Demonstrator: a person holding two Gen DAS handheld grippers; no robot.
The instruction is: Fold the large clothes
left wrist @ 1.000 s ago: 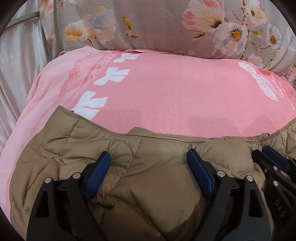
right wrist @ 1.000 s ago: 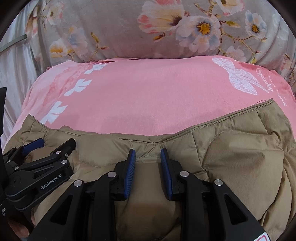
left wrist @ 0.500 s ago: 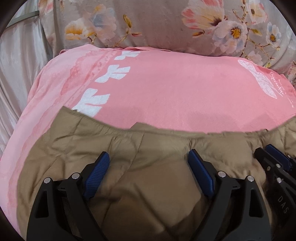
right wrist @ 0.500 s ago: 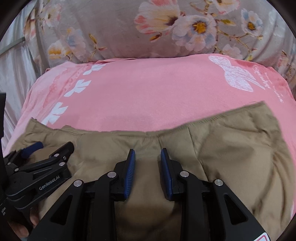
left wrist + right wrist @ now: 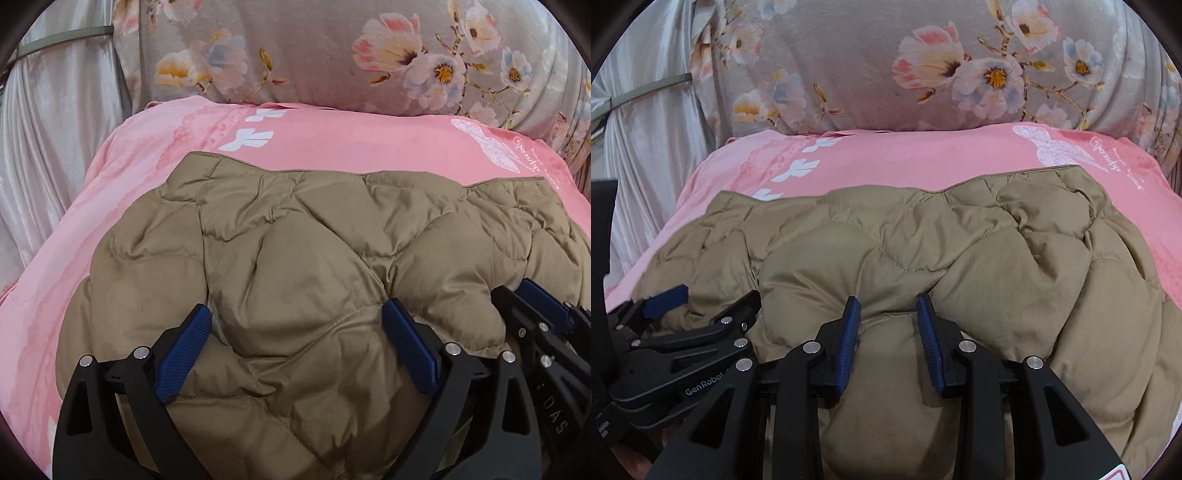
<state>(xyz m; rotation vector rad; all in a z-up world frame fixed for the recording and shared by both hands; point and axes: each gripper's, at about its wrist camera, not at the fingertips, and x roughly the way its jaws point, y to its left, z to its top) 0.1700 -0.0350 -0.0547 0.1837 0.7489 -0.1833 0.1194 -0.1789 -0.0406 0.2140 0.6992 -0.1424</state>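
Observation:
A tan quilted puffer jacket [image 5: 295,236] lies spread on a pink blanket [image 5: 351,151]; it also shows in the right wrist view [image 5: 960,251]. My left gripper [image 5: 297,332] stands wide open, its blue pads resting on either side of a puffed section at the jacket's near edge. My right gripper [image 5: 888,321] is shut on a bunched fold of the jacket's near edge. The two grippers sit side by side: the right one shows at the left view's right edge [image 5: 539,317], the left one at the right view's left edge [image 5: 683,306].
A grey floral cushion [image 5: 332,62] backs the pink blanket [image 5: 905,158]. Silvery satin fabric [image 5: 55,122] hangs at the left.
The jacket has been pulled up and spread farther over the pink blanket, toward the cushion. Both grippers lifted back, so more of the jacket shows. The left stays open, the right stays shut.

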